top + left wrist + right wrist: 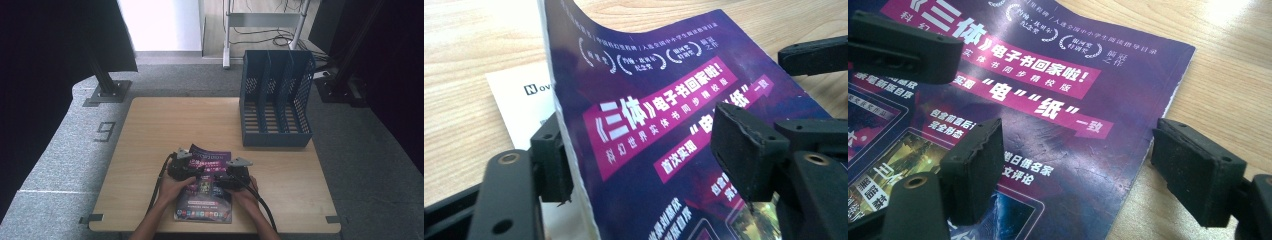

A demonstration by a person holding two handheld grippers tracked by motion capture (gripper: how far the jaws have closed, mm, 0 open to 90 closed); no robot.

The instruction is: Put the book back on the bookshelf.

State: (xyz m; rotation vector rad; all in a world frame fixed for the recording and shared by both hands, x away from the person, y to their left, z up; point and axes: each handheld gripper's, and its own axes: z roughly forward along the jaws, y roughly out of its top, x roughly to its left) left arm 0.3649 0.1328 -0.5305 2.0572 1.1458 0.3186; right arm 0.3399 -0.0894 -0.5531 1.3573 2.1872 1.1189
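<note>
Purple glossy paperback magazine (204,197) lay at table's (150,150) near edge, long axis running away. Left gripper (644,150) straddled its lifted edge, unclamped; right gripper (1088,165) wide over opposite edge.

A purple magazine (664,140) curls up at its left edge between the left tool (649,150) jaws, above the tabletop (474,60) at upper left.

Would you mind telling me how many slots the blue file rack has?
3: left slot, middle slot and right slot, side by side in the file rack at the table's far right.
</note>
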